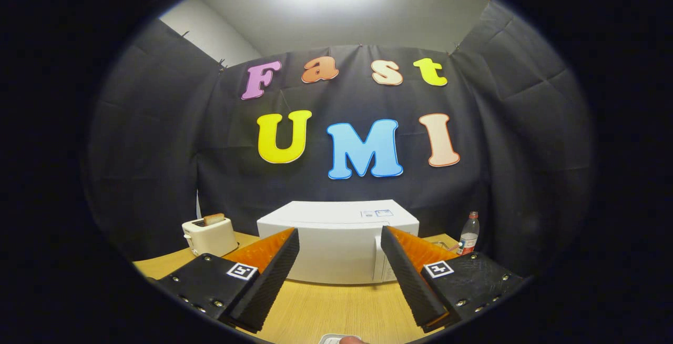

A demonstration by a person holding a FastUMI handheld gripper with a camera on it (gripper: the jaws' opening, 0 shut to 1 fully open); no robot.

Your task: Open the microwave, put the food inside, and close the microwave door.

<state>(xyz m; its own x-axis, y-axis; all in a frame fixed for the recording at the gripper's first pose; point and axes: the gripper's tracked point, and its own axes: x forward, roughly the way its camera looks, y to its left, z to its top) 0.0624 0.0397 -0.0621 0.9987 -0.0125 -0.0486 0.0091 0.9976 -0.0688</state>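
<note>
Facing the closed microwave (pixel 336 241) at lower centre on the surface (pixel 336 310), the gripper (pixel 340 243) fingers stood spread, empty. Risk judged: fingers slipping off the door edge, shoving the oven backward.

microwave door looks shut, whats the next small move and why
Probably move the open gripper forward toward the microwave door's right edge: the door is closed, the fingers hold nothing, and the microwave stands beyond them across bare table.
</note>
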